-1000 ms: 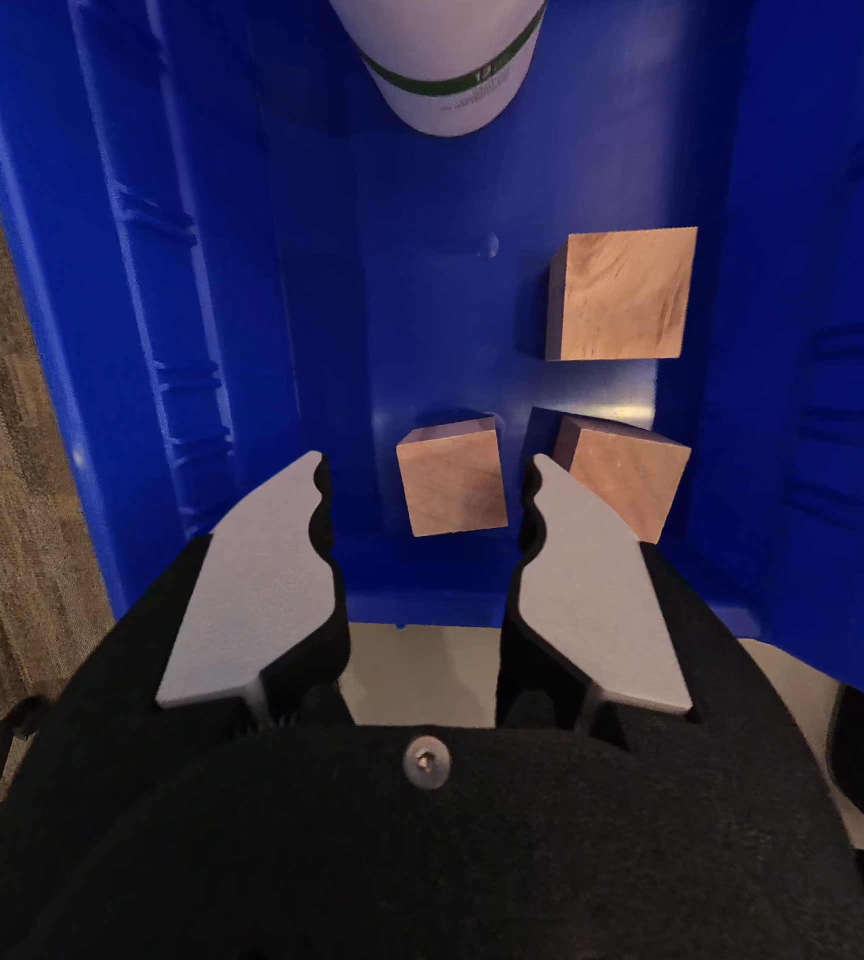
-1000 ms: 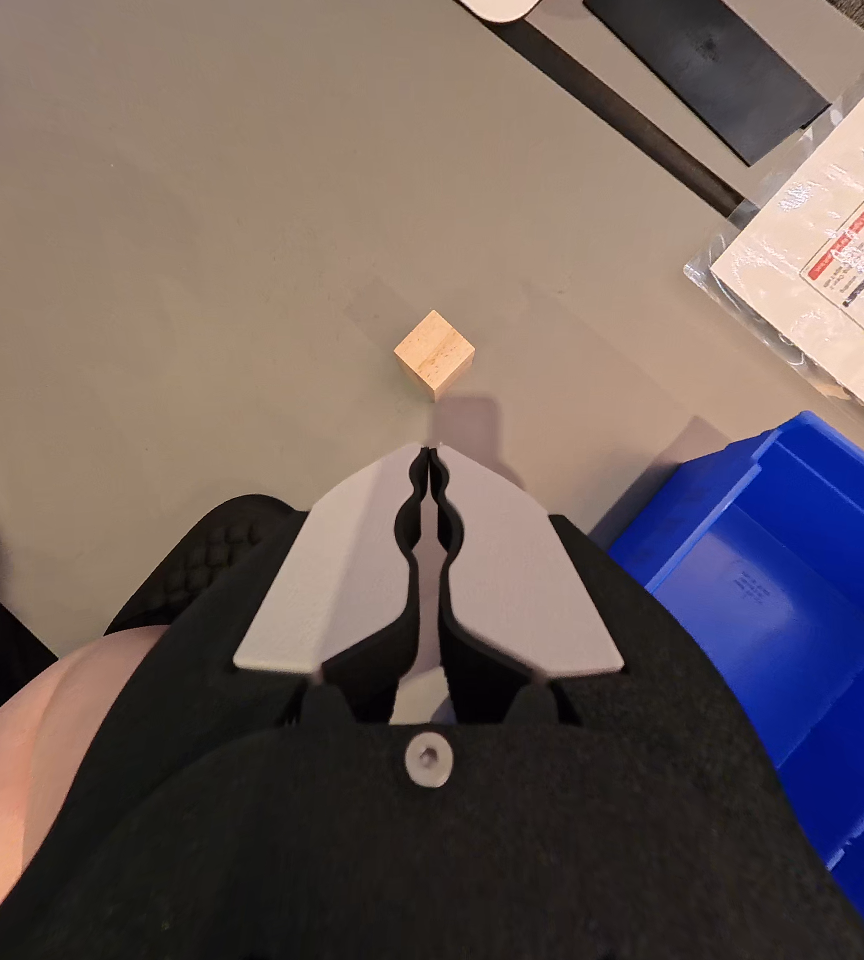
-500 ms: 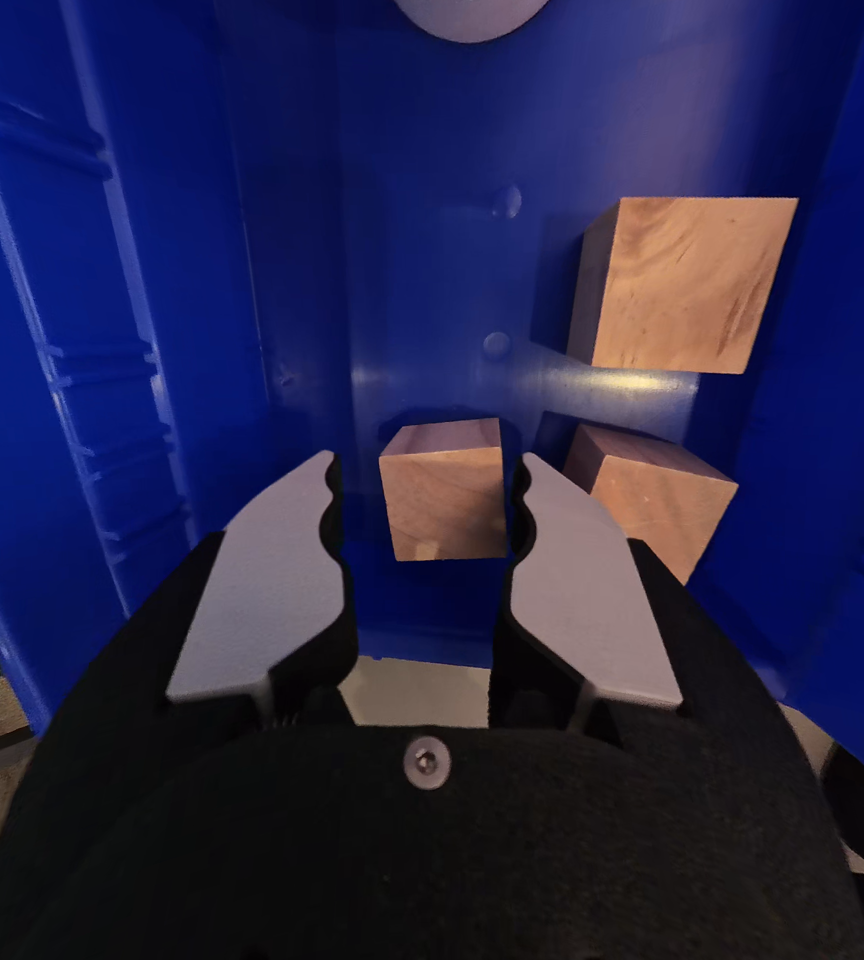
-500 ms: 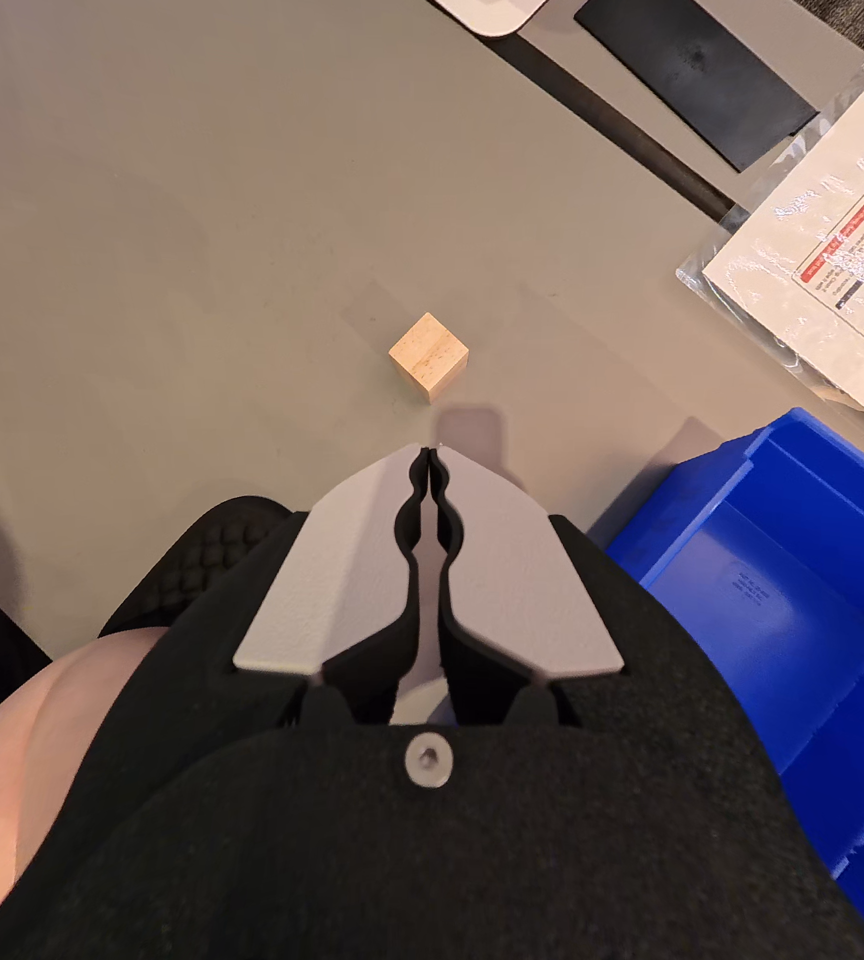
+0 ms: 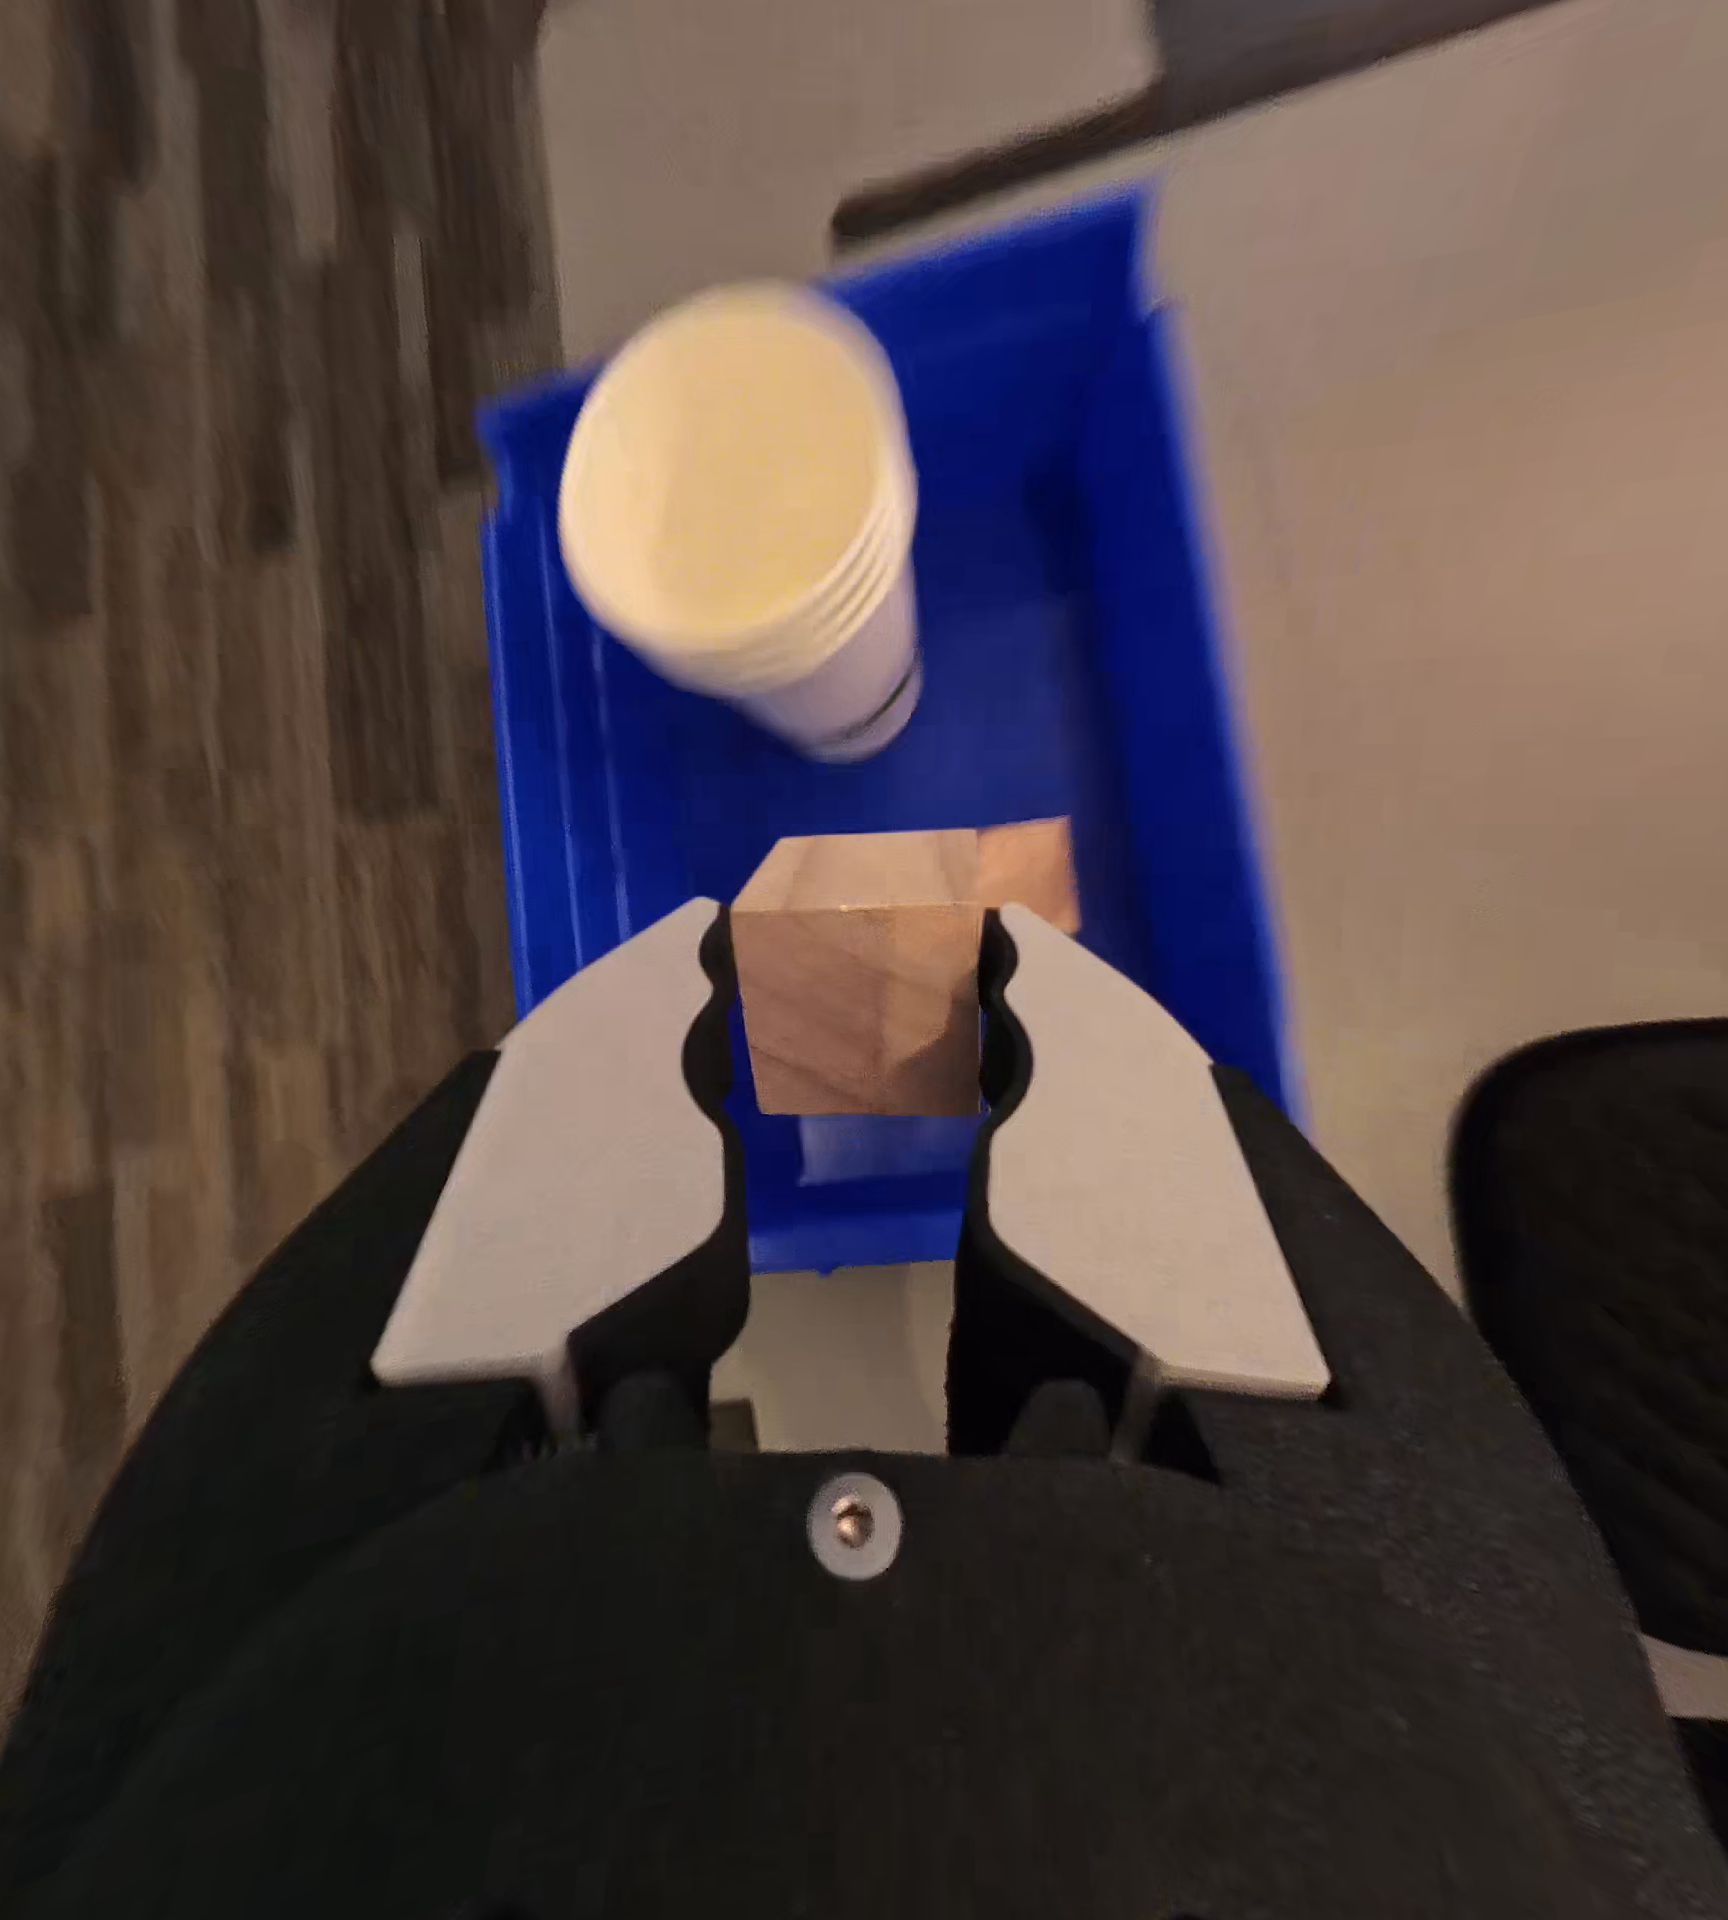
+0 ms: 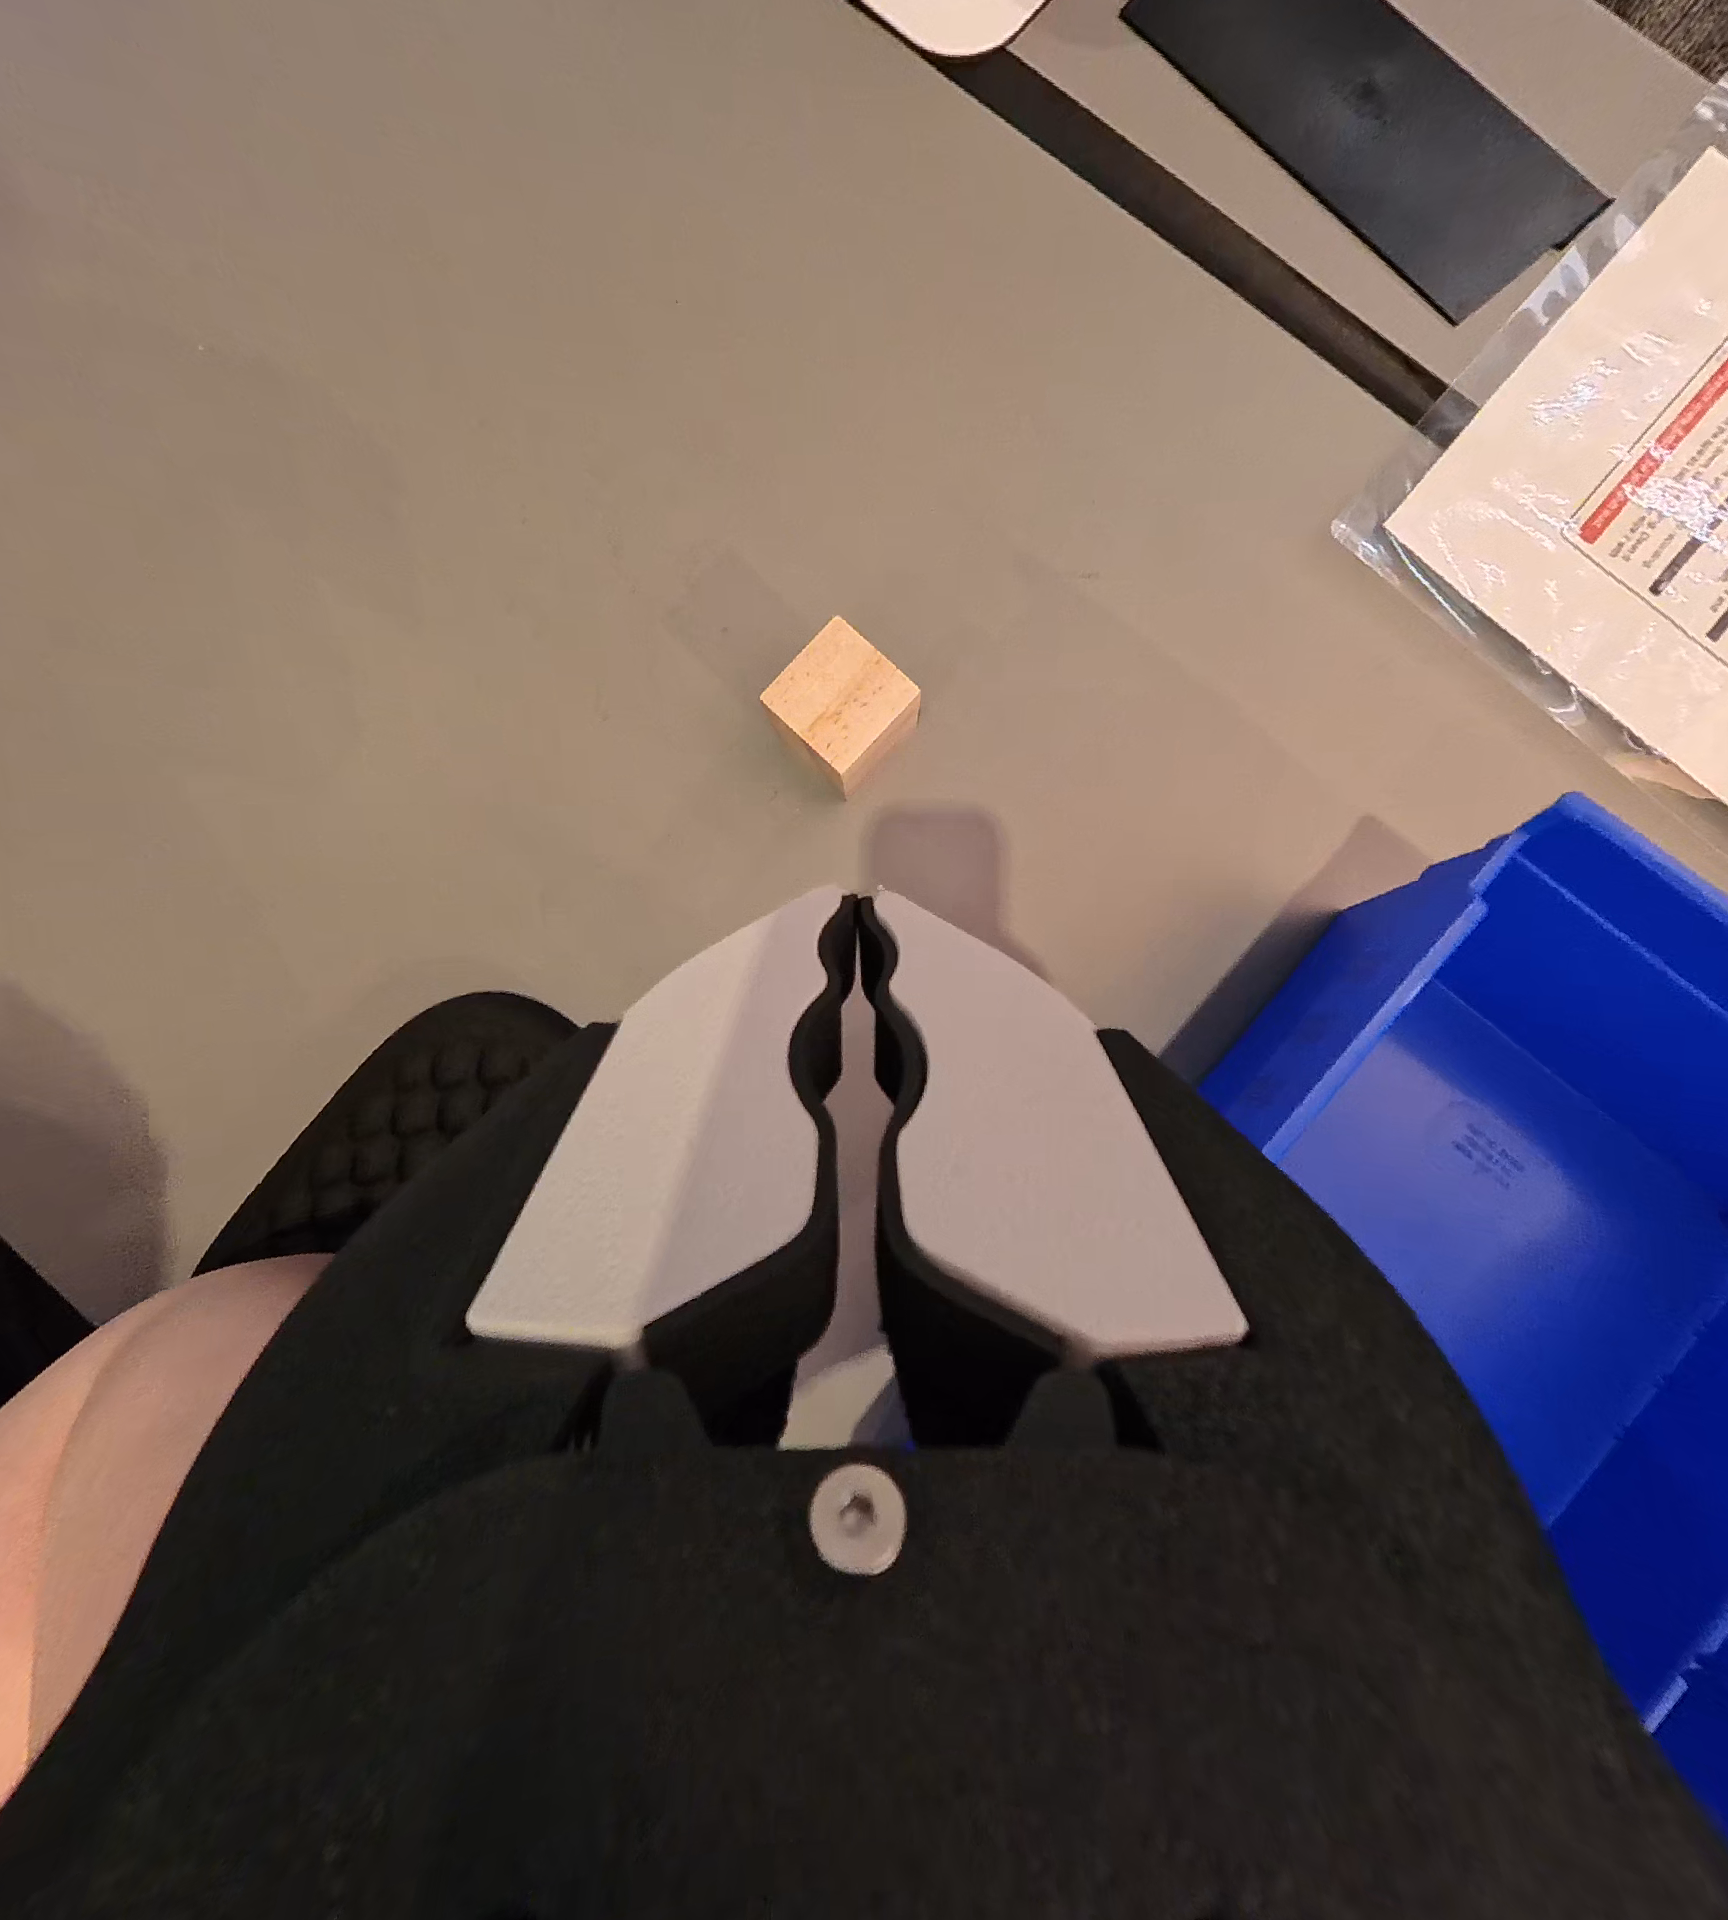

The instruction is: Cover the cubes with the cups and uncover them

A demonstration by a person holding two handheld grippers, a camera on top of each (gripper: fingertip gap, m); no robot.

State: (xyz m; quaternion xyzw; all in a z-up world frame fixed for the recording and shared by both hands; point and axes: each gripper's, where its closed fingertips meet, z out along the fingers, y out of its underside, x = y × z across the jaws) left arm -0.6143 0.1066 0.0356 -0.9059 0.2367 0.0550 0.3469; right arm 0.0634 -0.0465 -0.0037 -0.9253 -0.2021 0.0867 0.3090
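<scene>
Left hand-held gripper (image 5: 858, 925) pinching 1 wooden cube (image 5: 858, 1013) above the blue bin (image 5: 1187, 727), near stacked paper cups (image 5: 735, 509). Right hand-held gripper (image 6: 858, 902) pressed together, empty, over the table (image 6: 320, 468), just short of 1 pale cube (image 6: 839, 704).

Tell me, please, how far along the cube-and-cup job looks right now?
Early. Done: one cube sits uncovered on the table. In hand: the left hand-held gripper grips a second cube above the blue bin; the right hand-held gripper is shut and empty. Left: the cups are stacked in the bin, so no covering or uncovering has started.
</scene>
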